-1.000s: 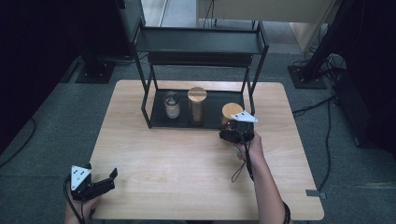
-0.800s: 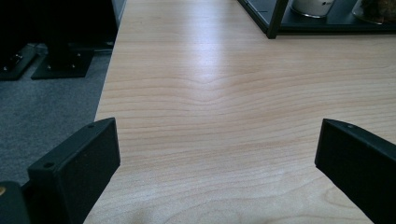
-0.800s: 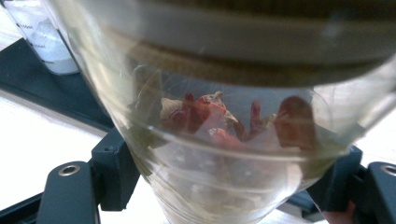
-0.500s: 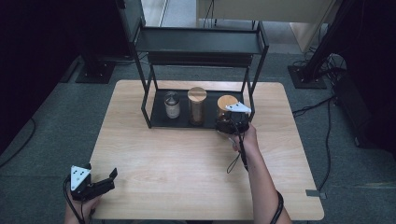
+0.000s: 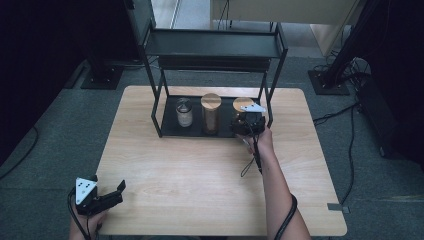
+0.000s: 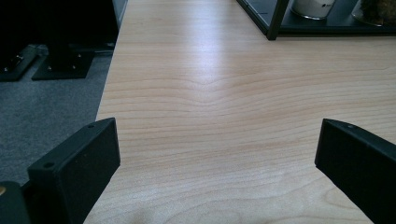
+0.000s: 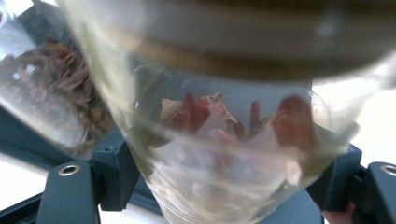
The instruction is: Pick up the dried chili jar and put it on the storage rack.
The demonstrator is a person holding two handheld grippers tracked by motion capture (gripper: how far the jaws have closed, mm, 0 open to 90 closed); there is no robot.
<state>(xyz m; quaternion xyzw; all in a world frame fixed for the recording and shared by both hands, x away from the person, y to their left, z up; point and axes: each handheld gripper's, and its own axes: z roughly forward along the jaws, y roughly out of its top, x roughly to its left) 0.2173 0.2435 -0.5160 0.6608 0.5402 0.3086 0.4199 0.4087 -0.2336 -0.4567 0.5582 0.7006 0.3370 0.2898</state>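
Right gripper (image 5: 247, 121): you are clamping the jar (image 7: 224, 140), shelving it on the rack (image 5: 165, 127).
Left gripper (image 5: 112, 192): you are idling, jaws apart, empty.

Black two-jaw tools (image 5: 248, 122), grey triangular plates, trailing black cables

The bench (image 5: 200, 175) is pale wood with a wavy grain. The shelf rack (image 5: 210, 45) is black. The clear glass jar (image 7: 224, 154) has a tan wooden lid (image 5: 242, 104) and red and cream pieces inside. Grey carpet (image 5: 55, 130) covers the floor.
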